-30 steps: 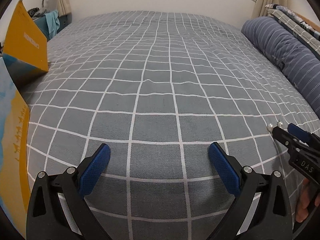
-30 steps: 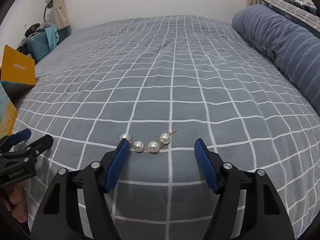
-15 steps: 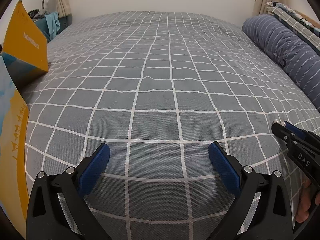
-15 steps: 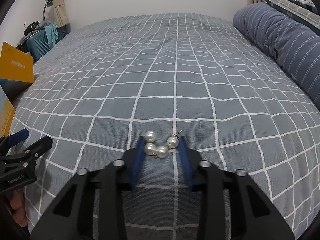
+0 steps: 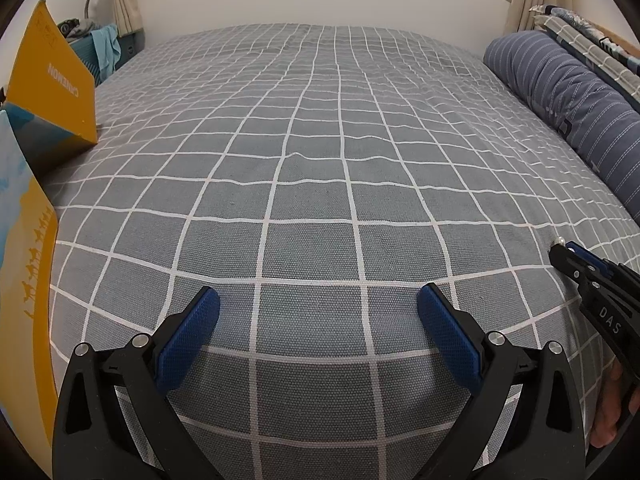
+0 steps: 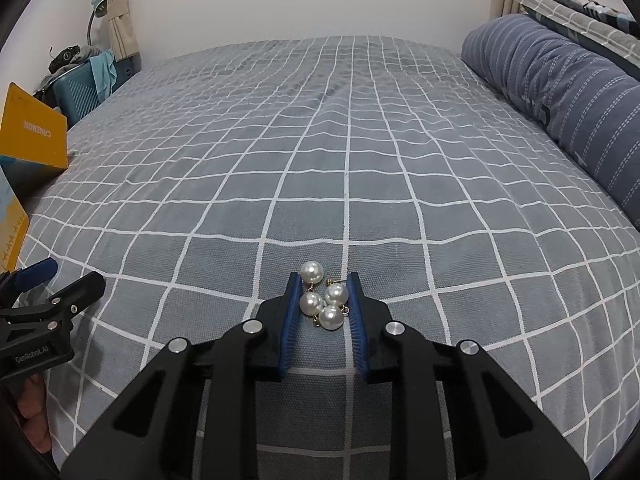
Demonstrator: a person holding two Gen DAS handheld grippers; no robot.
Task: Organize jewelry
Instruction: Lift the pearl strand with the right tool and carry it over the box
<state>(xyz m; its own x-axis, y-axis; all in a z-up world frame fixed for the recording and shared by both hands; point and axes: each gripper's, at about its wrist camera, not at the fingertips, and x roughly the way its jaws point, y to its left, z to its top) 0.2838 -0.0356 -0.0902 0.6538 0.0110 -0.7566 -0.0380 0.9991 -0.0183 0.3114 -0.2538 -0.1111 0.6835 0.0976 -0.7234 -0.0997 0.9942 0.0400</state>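
Right hand-held gripper point(image 6: 322, 304), low centre of its view, has blue pads pressed in on a pearl earring point(image 6: 323, 300): four white beads bunched on thin gold links, resting on the grey checked bed point(image 6: 320, 160). It looks light, slippery and delicate; gripping across the beads seems safer than the wire. Left hand-held gripper point(image 5: 318, 322) hovers with pads wide apart, holding nothing. Yellow box point(image 5: 48, 84) sits upper left.

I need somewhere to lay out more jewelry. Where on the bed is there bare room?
The checked bedspread is bare from the left gripper to the far wall, between the yellow box and striped bolster. It is crowded only at the right gripper, closed around the pearl piece.
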